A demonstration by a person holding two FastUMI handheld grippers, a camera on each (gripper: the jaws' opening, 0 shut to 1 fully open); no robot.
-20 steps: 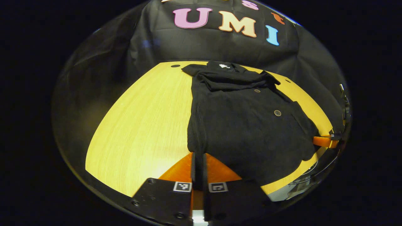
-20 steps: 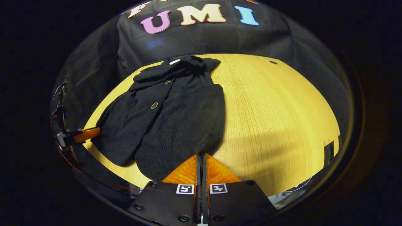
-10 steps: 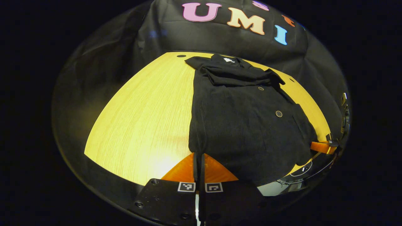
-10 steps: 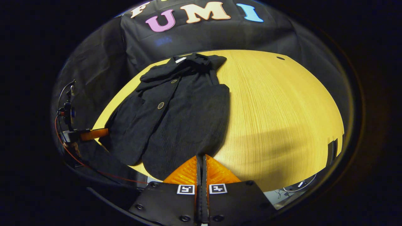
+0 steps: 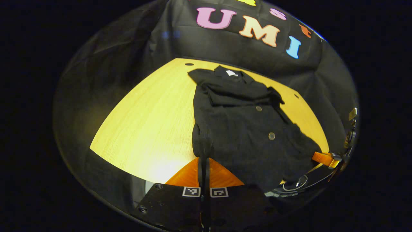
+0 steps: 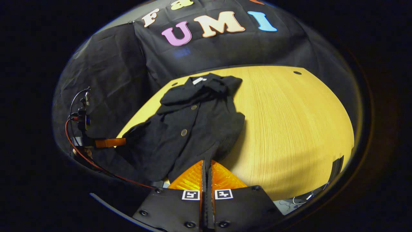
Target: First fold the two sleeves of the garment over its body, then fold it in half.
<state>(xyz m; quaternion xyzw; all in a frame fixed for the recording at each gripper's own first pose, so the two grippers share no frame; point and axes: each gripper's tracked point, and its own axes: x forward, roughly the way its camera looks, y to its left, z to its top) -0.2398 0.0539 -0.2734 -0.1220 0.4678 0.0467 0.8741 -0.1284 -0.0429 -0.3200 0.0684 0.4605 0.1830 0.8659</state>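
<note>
A black buttoned garment lies lengthwise on the yellow wooden table, collar at the far end, with its sleeves folded across the chest. My left gripper is shut on the near hem's left corner, and the cloth bunches up into it. In the right gripper view the garment has its near hem raised off the table. My right gripper is shut on the hem's other corner. Each gripper also appears from the side: the right gripper and the left gripper, both at the hem.
The black cloth wall stands right behind the table's far edge. Small dark holes mark the tabletop near that edge. Bare wood stretches to either side of the garment. A red cable hangs from the left gripper.
Both grippers have risen with the hem pinched in them. The garment's near end has come up off the table and wrinkled, while the collar end stays flat.
</note>
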